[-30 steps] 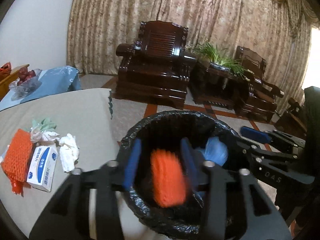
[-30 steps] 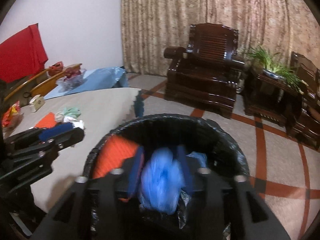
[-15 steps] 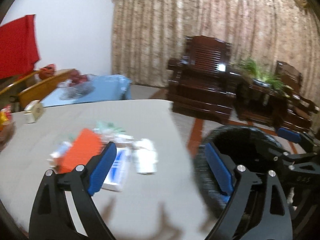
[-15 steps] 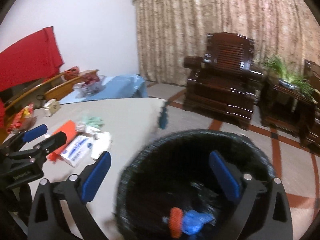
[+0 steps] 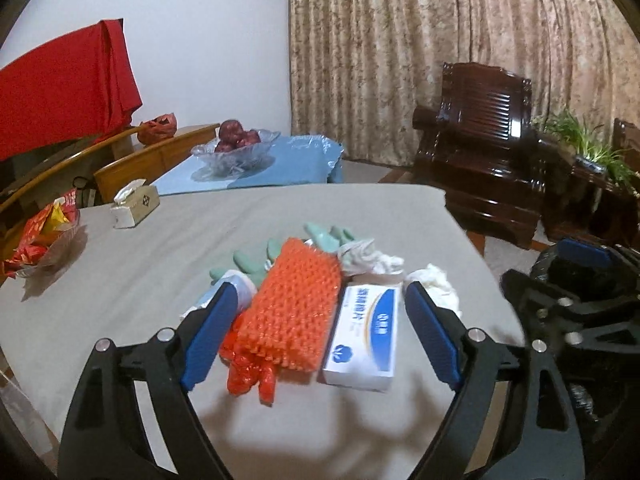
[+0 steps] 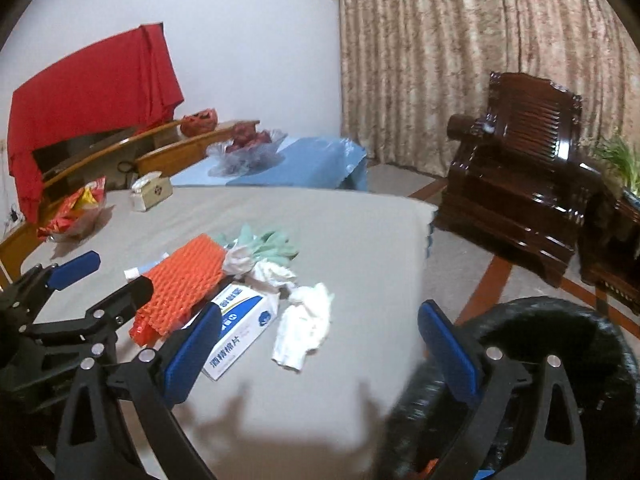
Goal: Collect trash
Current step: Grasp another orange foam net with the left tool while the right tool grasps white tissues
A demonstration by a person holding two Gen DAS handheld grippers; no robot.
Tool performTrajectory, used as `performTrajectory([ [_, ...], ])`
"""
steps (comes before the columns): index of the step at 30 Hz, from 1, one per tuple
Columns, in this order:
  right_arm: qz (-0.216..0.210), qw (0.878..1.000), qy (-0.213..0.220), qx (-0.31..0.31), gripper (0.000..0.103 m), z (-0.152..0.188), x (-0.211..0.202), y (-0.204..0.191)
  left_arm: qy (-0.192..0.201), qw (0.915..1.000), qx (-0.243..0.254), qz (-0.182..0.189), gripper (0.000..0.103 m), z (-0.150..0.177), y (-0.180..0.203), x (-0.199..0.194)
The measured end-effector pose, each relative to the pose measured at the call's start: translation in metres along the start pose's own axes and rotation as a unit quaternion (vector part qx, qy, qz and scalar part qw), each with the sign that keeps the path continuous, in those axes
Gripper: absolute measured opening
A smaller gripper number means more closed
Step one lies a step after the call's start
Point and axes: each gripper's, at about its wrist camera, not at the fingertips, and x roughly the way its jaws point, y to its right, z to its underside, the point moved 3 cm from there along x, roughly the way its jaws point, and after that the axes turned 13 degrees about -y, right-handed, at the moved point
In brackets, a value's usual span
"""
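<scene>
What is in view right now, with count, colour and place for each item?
Foam net sleeve: one, orange, table centre.
Flat cardboard box: one, white and blue, right of the sleeve.
Crumpled tissue wads: two or more, white, near the box.
Rubber gloves: green, count unclear, behind the sleeve.
Tissue box: one, beige, far left.
Glass fruit bowl: one, clear, on blue cloth.
Lined bin: one, black, on the floor to the right.
Left tool: open, over the sleeve.
Right tool: open, empty.

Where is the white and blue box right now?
In both wrist views the white and blue box lies on the grey table, right beside the orange foam net, with the crumpled white tissue on its other side.
</scene>
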Motion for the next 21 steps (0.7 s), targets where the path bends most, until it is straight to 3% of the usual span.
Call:
performTrajectory([
  [9, -0.003, 0.998, -0.058, 0.022, 0.081, -0.005, 0.065, 0.003, -0.025, 0.9996, -0.006, -0.011, 0.075, 0.010, -0.021, 0.039],
  [18, -0.008, 0.995, -0.099, 0.022, 0.071, -0.003, 0.097, 0.007, -0.050, 0.9987, -0.013, -0.004, 0.070, 0.018, -0.032, 0.065],
  [19, -0.009, 0.994, -0.103, 0.022, 0.069, -0.003, 0.100, 0.007, -0.052, 0.9985, -0.014, -0.003, 0.068, 0.018, -0.032, 0.068],
  [21, -0.015, 0.992, -0.120, 0.021, 0.062, -0.002, 0.108, 0.006, -0.060, 0.9981, -0.013, 0.003, 0.052, 0.018, -0.033, 0.074],
])
